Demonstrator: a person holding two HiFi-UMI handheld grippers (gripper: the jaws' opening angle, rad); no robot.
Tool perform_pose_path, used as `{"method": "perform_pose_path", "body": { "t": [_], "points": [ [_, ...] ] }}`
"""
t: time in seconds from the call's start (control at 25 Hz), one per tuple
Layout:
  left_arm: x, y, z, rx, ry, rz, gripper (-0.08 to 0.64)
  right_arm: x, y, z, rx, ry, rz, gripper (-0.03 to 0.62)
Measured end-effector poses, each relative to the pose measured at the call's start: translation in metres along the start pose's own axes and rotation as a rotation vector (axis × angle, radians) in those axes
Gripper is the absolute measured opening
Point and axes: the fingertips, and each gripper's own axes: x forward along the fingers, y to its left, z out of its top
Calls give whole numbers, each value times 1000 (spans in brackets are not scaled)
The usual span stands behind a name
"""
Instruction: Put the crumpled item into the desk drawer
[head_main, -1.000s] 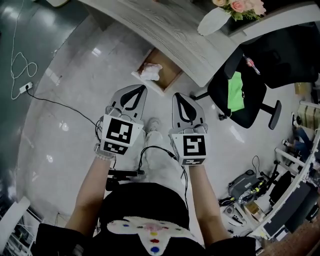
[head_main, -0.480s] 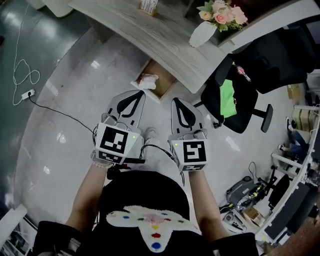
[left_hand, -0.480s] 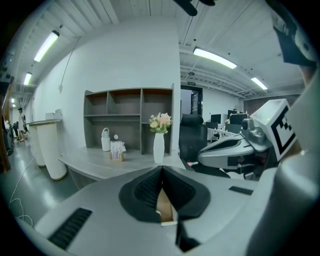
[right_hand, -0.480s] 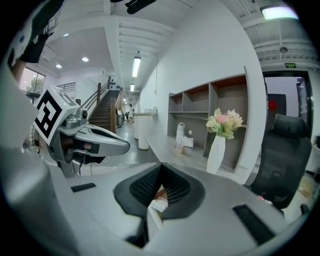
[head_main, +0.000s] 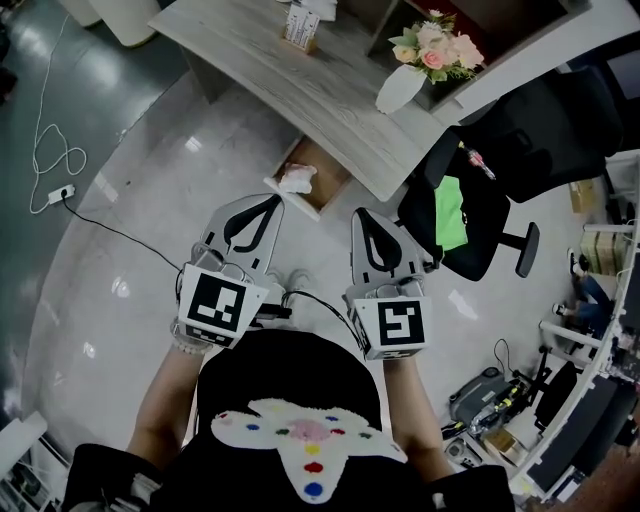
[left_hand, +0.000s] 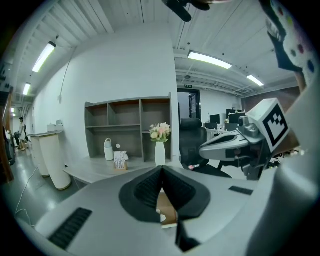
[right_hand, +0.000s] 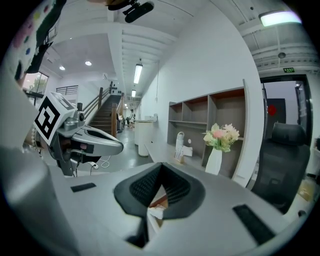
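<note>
The crumpled white item (head_main: 297, 178) lies in the open wooden drawer (head_main: 330, 165) under the grey desk (head_main: 300, 75). Both grippers hang side by side in front of the person's body, short of the drawer and apart from it. My left gripper (head_main: 272, 198) is shut with nothing in it; its jaws meet at the tip in the left gripper view (left_hand: 161, 167). My right gripper (head_main: 362, 213) is shut and empty too, seen closed in the right gripper view (right_hand: 161, 165). A sliver of the drawer (left_hand: 167, 210) shows below the left jaws.
A white vase of flowers (head_main: 402, 85) and a small box (head_main: 300, 25) stand on the desk. A black office chair (head_main: 470, 200) with a green cloth is right of the drawer. A cable and power strip (head_main: 50, 190) lie on the floor at left; clutter lines the right.
The head view has swung to take in more of the desk, and the drawer now sits lower in the picture. Both grippers stayed shut and side by side, drawn slightly nearer the body.
</note>
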Motion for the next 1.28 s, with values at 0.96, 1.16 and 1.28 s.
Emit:
{"method": "perform_pose_path", "body": {
  "t": [0.96,1.16,1.28],
  "points": [
    [-15,4,19,18,-36,30,12,-11,3,20,-18,-27,6,4],
    [-15,3,20,23,-38,29,12,-11,5,21,-25,-35,14,4],
    [-14,2,19,22,-36,28,12,-12,4,20,-26,-29,12,4]
  ]
}}
